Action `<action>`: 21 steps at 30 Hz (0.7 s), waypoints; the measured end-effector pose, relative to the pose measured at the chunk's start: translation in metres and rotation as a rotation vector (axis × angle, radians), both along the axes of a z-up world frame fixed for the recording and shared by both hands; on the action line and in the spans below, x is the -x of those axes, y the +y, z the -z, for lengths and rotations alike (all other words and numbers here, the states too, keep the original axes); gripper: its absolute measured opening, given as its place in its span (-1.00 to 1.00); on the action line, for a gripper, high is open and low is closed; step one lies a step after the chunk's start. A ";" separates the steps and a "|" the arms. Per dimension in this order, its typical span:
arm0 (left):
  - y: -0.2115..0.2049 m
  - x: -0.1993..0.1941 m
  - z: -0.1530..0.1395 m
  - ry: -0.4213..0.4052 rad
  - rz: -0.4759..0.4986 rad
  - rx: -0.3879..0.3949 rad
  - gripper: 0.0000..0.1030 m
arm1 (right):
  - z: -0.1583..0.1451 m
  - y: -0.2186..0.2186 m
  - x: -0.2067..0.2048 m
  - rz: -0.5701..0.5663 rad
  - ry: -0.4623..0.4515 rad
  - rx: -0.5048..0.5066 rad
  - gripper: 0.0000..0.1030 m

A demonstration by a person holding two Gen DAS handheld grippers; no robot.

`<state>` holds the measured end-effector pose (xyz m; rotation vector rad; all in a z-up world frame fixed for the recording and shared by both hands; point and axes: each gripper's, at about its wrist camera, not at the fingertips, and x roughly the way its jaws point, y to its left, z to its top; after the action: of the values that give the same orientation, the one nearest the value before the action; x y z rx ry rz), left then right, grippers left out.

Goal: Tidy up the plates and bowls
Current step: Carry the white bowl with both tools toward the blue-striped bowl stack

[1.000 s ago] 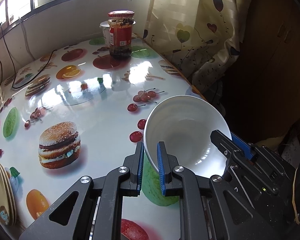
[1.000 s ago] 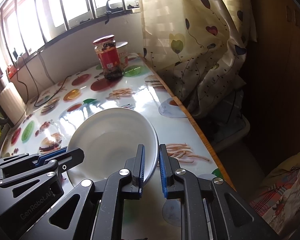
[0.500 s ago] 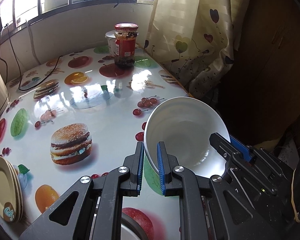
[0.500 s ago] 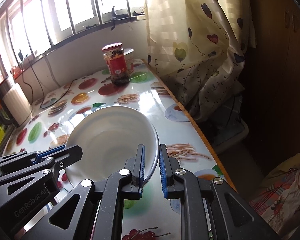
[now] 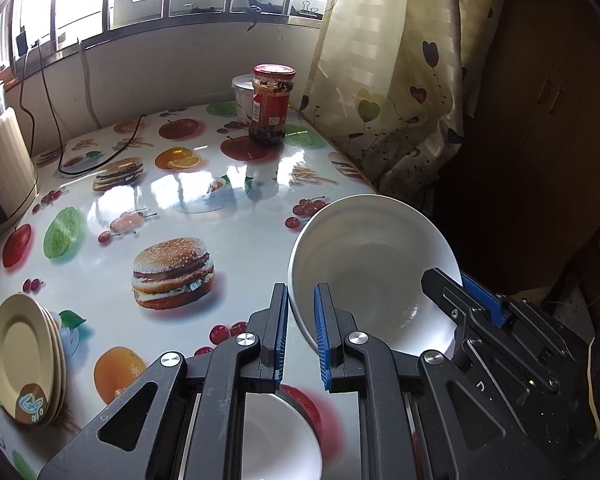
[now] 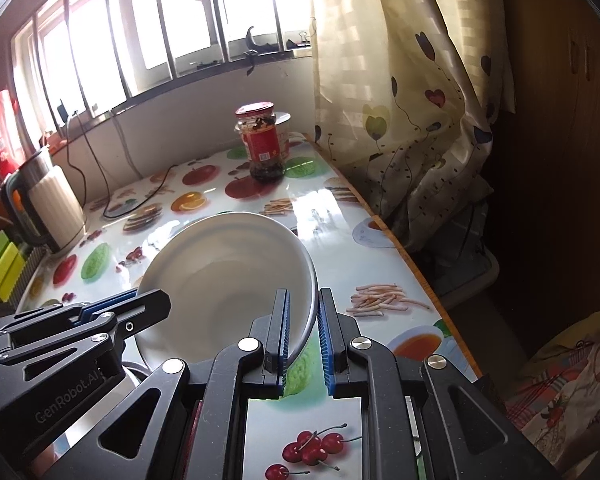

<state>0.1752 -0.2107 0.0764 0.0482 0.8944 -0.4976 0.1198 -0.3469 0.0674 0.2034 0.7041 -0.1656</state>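
Observation:
A white bowl (image 5: pixel 374 264) (image 6: pixel 224 276) hangs tilted above the table, held from both sides. My left gripper (image 5: pixel 301 296) is shut on its left rim, and my right gripper (image 6: pixel 303 300) is shut on its right rim. Each gripper shows in the other's view: the right one (image 5: pixel 456 280) at the bowl's far edge, the left one (image 6: pixel 140 300) at its left edge. Below my left gripper lies a second white bowl (image 5: pixel 276 436) on the table, partly hidden. A stack of cream plates (image 5: pixel 24 360) rests at the table's left edge.
The table (image 5: pixel 240 232) has a glossy fruit-and-burger print. A red-lidded jar (image 5: pixel 271 104) and a white tub (image 5: pixel 242 96) stand at the back by the curtain (image 5: pixel 388 80). A kettle (image 6: pixel 48 204) and its black cable (image 5: pixel 100 160) are at the left. The table's right edge drops off.
Both grippers have risen and drawn back with the bowl between them. More of the table, the plate stack and the second bowl have come into view.

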 end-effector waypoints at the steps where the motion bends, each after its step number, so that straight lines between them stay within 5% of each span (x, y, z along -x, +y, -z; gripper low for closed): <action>1: 0.003 0.002 -0.001 0.000 -0.002 0.003 -0.73 | -0.001 0.002 0.002 -0.004 -0.002 -0.003 -0.72; 21: 0.067 0.037 -0.020 -0.026 -0.069 0.084 -0.73 | -0.025 0.054 0.036 -0.065 -0.041 0.025 -0.72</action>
<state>0.1380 -0.1439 0.0967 -0.0521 0.8457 -0.4686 0.0837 -0.2930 0.0920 0.1595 0.6663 -0.1079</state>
